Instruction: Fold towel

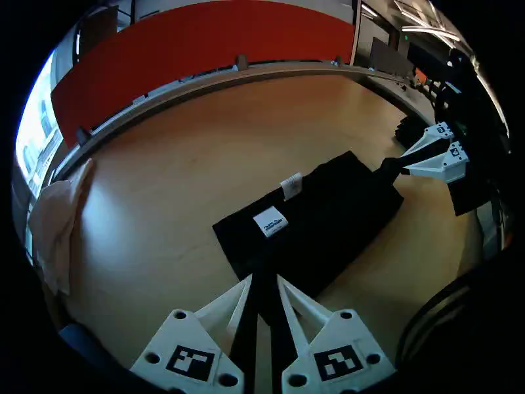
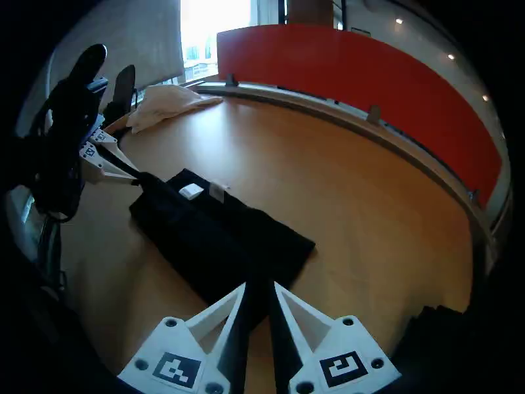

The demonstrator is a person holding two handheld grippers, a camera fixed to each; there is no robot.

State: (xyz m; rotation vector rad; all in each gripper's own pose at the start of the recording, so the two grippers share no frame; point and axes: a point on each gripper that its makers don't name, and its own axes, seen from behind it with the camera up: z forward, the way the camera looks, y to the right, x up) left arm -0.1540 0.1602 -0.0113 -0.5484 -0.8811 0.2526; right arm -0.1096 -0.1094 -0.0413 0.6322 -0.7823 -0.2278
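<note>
Wood-topped table (image 1: 190,151) runs up to a long red partition (image 1: 197,46), with a bright window (image 2: 213,29) showing beyond its end in the right gripper view. On the tabletop lies a black towel (image 1: 321,217), already folded into a long narrow band that stretches from one gripper to the other; two small white tags (image 1: 270,222) sit on its upper face, near the edge facing the partition. The left gripper (image 1: 262,284) is at one short end of the towel, its two white fingers drawn nearly together with the dark fabric pinched between them. The right gripper (image 2: 259,289) is at the opposite short end, and its fingers are likewise almost closed, with the towel's corner caught between them. In the left gripper view the right gripper also shows farther off, its tips meeting on the towel's far end (the hand holding it is too dark to make out). A crumpled beige cloth (image 2: 164,102) rests at the table's edge by the window, well apart from the towel.
</note>
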